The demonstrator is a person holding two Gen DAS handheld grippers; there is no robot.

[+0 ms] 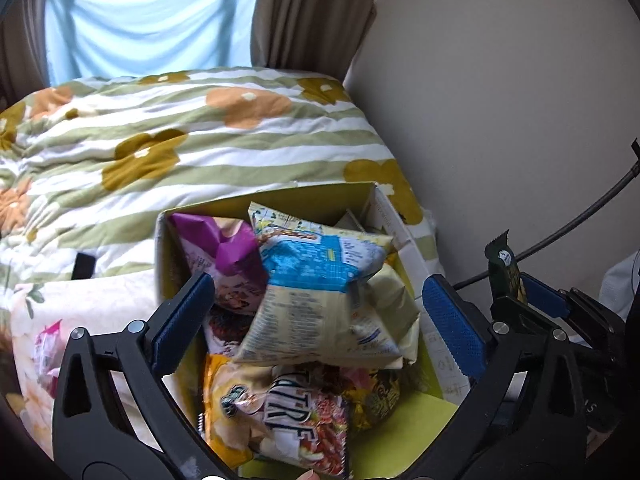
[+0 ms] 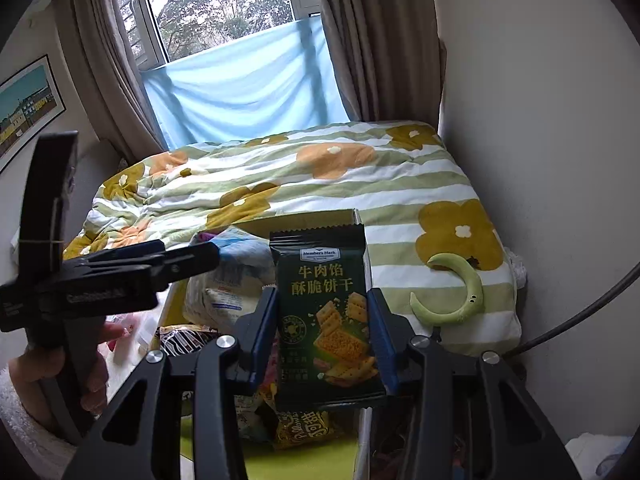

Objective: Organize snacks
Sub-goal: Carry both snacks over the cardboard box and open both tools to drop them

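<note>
Blue-padded fingers [image 1: 180,320] of my left gripper [image 1: 320,316] stand spread wide over the open cardboard box [image 1: 280,196], gripping nothing; a pale blue-and-cream snack bag [image 1: 320,292] lies loose between them on top of the heap. Around it in the box sit a purple packet [image 1: 224,248], an orange-yellow packet [image 1: 272,412] lettered in white, and more wrappers underneath.

My right gripper [image 2: 323,320] is clenched on a dark green biscuit packet [image 2: 324,320], held upright above the box's near edge, pads pressing its two sides. From that camera the packet blocks much of the box; only the pale bag's corner [image 2: 224,288] and a yellow packet [image 2: 304,428] show past it.

Beyond the box spreads the striped, flower-printed duvet [image 1: 180,140], with brown curtains [image 2: 348,40] and a blue cloth [image 2: 248,92] across the window behind.

Only the right view shows the green crescent-shaped object [image 2: 456,296] lying on the duvet to the box's right, the framed picture [image 2: 28,104] on the wall, and my hand [image 2: 96,364] around the left gripper's handle. Only the left view looks straight down into the box.
</note>
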